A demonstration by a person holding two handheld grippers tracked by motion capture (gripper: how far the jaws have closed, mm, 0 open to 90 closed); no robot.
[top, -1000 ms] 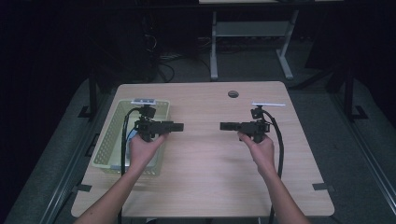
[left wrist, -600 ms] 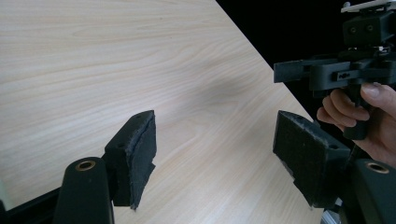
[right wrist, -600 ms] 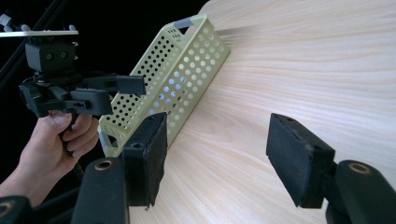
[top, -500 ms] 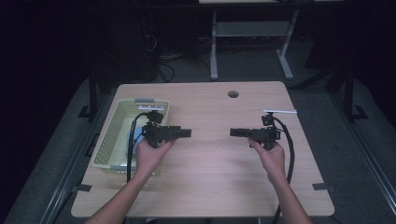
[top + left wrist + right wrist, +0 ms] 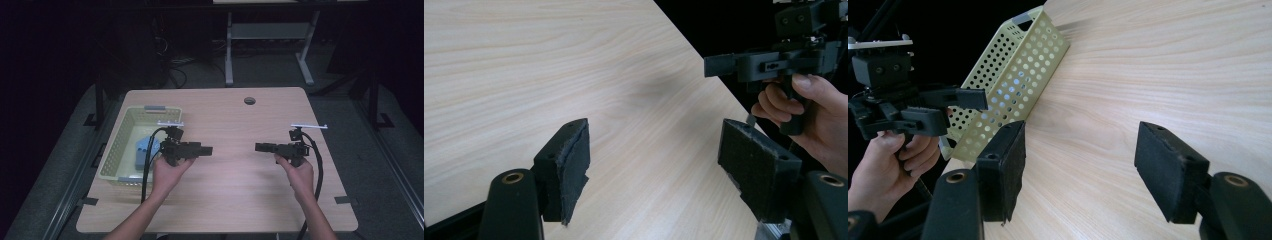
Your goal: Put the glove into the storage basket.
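Note:
My left gripper hovers over the wooden table, just right of a pale green perforated basket. It points right with its jaws open and nothing between them. My right gripper faces it from the right side, pointing left, also open and empty. In the left gripper view my left gripper frames bare wood, and the right gripper shows beyond in a hand. In the right gripper view my right gripper spans bare wood, with the left gripper and the basket behind.
A light blue object lies inside the basket. A round cable hole sits near the table's far edge. Cables trail from both grippers toward the near edge. A metal stand rises behind the table on the dark floor.
Both hands have moved toward the near edge of the table and a little to the right, still facing each other. Their jaws stay open and empty.

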